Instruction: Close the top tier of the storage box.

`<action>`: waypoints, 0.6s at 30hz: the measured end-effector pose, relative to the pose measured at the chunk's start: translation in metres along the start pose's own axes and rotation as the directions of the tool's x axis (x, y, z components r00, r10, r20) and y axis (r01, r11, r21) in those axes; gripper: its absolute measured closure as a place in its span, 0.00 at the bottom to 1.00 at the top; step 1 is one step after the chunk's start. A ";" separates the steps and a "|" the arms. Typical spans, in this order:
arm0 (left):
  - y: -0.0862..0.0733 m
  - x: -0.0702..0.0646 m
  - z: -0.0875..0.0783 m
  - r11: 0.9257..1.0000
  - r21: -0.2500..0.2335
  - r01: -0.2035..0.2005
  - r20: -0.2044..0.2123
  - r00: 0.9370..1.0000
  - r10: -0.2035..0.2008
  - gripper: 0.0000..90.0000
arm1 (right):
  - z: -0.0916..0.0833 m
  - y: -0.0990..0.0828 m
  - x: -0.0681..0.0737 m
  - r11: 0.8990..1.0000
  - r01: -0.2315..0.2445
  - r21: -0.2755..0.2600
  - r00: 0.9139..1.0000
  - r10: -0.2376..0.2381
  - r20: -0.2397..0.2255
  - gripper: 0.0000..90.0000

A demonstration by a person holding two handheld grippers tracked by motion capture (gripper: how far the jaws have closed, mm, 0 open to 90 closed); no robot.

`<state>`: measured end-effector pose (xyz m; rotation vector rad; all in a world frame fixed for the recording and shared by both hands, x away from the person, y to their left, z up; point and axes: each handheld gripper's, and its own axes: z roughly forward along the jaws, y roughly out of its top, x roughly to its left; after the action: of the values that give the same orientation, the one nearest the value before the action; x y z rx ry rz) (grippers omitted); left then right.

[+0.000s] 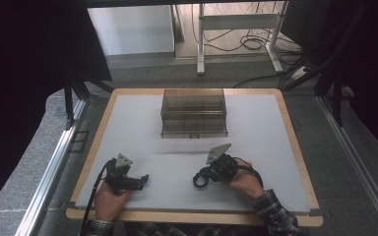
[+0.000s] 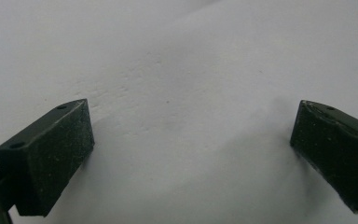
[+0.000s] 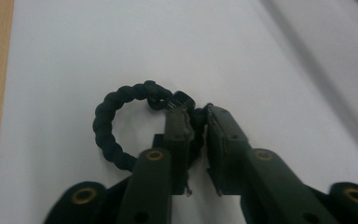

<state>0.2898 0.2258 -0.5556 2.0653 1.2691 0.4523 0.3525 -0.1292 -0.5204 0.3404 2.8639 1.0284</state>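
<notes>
A black braided bracelet [image 3: 105,123] lies on the white table mat [image 1: 256,147], its loop spreading left of my right gripper's jaws. My right gripper [image 3: 196,112] is shut on the bracelet's right side next to its small clasp [image 3: 182,99], the jaws almost touching. In the high view the right gripper [image 1: 203,178] sits at the near centre-right with the bracelet [image 1: 198,182] at its tip. My left gripper [image 1: 139,181] rests at the near left, pointing right. Its jaws stand wide apart in the left gripper view [image 2: 191,140], with nothing but bare mat between them.
A smoky translucent drawer box [image 1: 193,113] stands at the far middle of the mat. A wooden rim [image 1: 295,147] frames the table. Desk legs and cables [image 1: 241,42] are on the floor beyond.
</notes>
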 end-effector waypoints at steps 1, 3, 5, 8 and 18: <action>0.000 0.000 0.000 1.000 0.000 0.000 0.000 1.000 0.000 0.00 | 0.000 0.000 0.000 1.000 -0.003 0.000 1.000 0.003 -0.003 0.90; 0.000 0.000 0.000 1.000 0.000 0.000 0.000 1.000 0.000 0.00 | -0.001 -0.001 -0.001 1.000 -0.007 0.002 1.000 0.007 -0.005 0.91; 0.000 0.000 0.000 1.000 0.000 0.000 0.000 1.000 0.000 0.00 | -0.001 0.000 -0.001 1.000 -0.010 0.003 1.000 0.010 -0.006 0.91; 0.000 0.000 0.000 1.000 0.000 0.000 0.000 1.000 0.000 0.00 | -0.001 -0.001 -0.001 1.000 -0.018 0.001 1.000 0.018 -0.010 0.92; 0.000 0.000 0.000 1.000 0.000 0.000 0.000 1.000 0.000 0.00 | -0.004 0.000 -0.002 0.999 -0.028 -0.022 1.000 0.028 -0.007 0.95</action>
<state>0.2898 0.2258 -0.5556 2.0650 1.2690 0.4523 0.3534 -0.1322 -0.5172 0.3772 2.8592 1.0676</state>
